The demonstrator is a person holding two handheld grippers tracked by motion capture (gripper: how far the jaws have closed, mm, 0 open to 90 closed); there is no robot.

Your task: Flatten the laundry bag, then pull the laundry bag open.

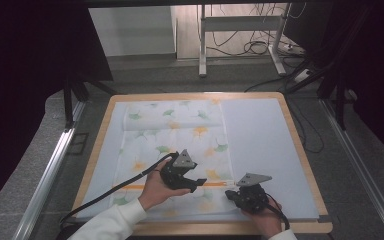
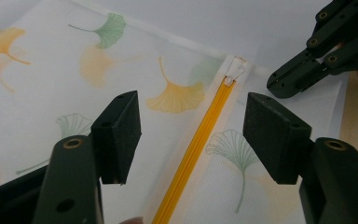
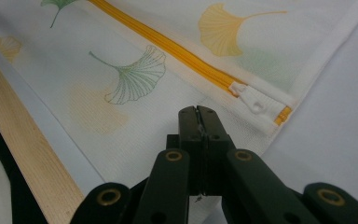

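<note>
I have the left gripper (image 1: 198, 182) hovering over the white mesh pouch printed with ginkgo leaves (image 1: 175, 150), which lies flat on the pale blue mat (image 1: 265, 145) inside the wooden-edged tray (image 1: 300, 150). Its jaws stand released, with nothing between them. In the left gripper view they straddle the orange zipper (image 2: 200, 140), which runs from 6 o'clock up toward 1 o'clock; I judge this alignment prepares a pinch on the white zipper pull (image 2: 235, 72) at the zipper's far end.

The zipper sits along the near part of the pouch, at 6 o'clock on the tray in the high view, with the pull at its right end.

The right gripper (image 1: 228, 194) is clenched, jaws pressed together. In the right gripper view its tips rest at the pouch fabric just beside the pull, toward 7 o'clock of it; whether they pinch the mesh I cannot tell. I judge that this placement anchors the corner so the pouch won't slide when the pull is drawn.
</note>
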